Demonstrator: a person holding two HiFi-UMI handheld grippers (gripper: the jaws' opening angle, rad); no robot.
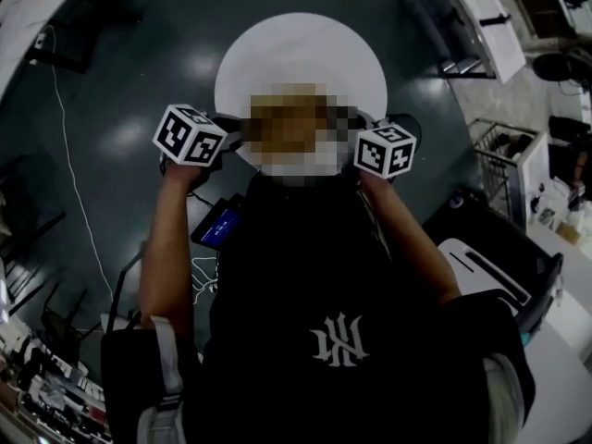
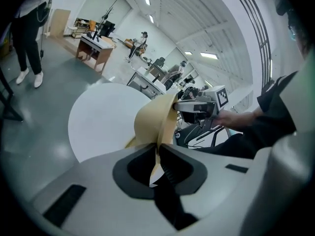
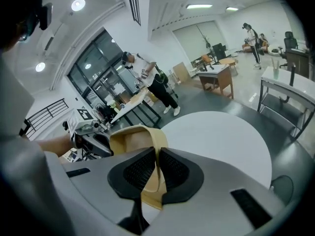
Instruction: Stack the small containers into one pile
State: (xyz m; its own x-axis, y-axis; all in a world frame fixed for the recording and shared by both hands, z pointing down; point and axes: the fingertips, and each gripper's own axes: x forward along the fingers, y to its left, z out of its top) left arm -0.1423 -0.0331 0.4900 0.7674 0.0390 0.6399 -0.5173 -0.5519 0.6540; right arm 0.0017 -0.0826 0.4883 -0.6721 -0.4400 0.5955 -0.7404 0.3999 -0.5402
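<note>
Tan thin-walled container (image 2: 152, 122) pinched in left tongs (image 2: 158, 154); right tongs (image 3: 156, 163) likewise.

Black short-sleeved shirt (image 1: 351, 276), white emblem (image 1: 339, 340), grey left gripper (image 2: 158, 151), black-white marker cube (image 1: 189, 135)

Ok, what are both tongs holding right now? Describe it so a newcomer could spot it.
Start at the round white table. Over its near edge the left gripper and the right gripper point at each other. Between them is a thin-walled tan container, its wall pinched in each pair of tongs: the only tan thing against the white table and grey grippers.
</note>
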